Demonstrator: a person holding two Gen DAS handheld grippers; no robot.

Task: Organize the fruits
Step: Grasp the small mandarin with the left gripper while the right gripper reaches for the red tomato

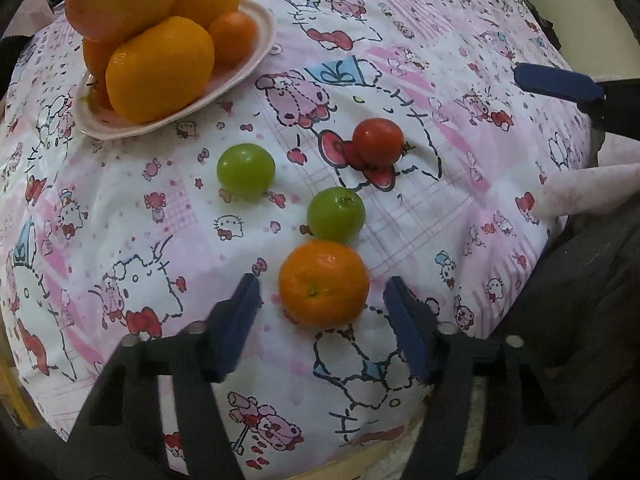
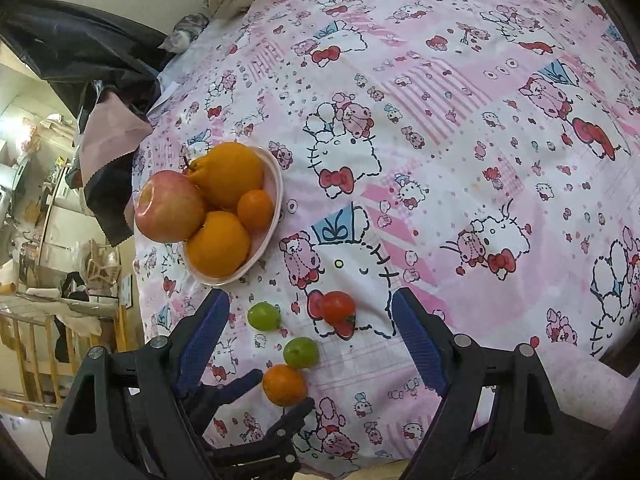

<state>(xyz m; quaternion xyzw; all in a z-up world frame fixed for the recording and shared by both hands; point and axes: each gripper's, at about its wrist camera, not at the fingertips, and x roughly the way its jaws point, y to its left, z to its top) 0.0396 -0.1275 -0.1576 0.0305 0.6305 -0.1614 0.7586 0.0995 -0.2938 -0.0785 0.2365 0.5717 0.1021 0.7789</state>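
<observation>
1. A pink and white cartoon-print cloth [image 1: 400,32] covers the whole surface under the things; whether a bed or a counter lies below it, I cannot tell.
2. A pale pink oval plate [image 1: 256,60] stands in the upper left of the left wrist view. It carries a red-yellow apple [image 2: 168,212], two large oranges and one small orange, piled together.
3. The left tool [image 1: 322,300], black with blue pads, is at the bottom centre of its own view. Its pads stand on both sides of a small round orange mandarin [image 1: 323,284], with a gap on each side, so it grips nothing.
4. The right tool [image 2: 310,324] stands wide open and empty above the loose fruits.
5. A green round fruit [image 1: 336,214] touches the mandarin from above in the picture.
6. A second green round fruit [image 1: 245,170] lies apart, to the left.
7. A small red tomato [image 1: 378,142] lies to the upper right of them.
</observation>
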